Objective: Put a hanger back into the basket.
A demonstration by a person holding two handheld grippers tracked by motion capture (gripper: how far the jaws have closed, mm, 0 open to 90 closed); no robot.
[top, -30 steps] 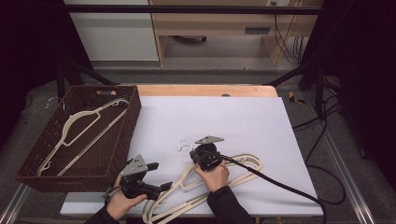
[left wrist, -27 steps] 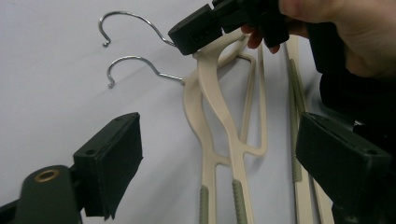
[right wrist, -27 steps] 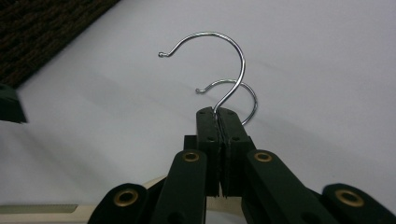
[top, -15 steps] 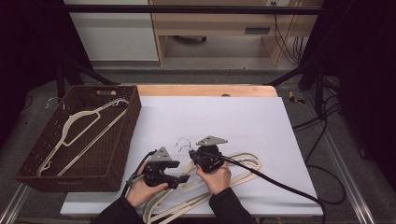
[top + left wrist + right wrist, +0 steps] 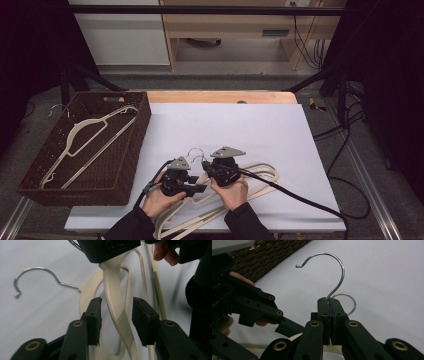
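Right now the right gripper is clenched on the neck of a steel hook belonging to the upper cream hanger, part of a tangled pile near the front edge of the white worktop, right of the wicker basket. The left gripper has just been closing, its jaws straddling that hanger's shoulder bar without pressing it yet. If they clamp off-centre the bar could slip, or the lower hanger could catch and drag along once lifted.
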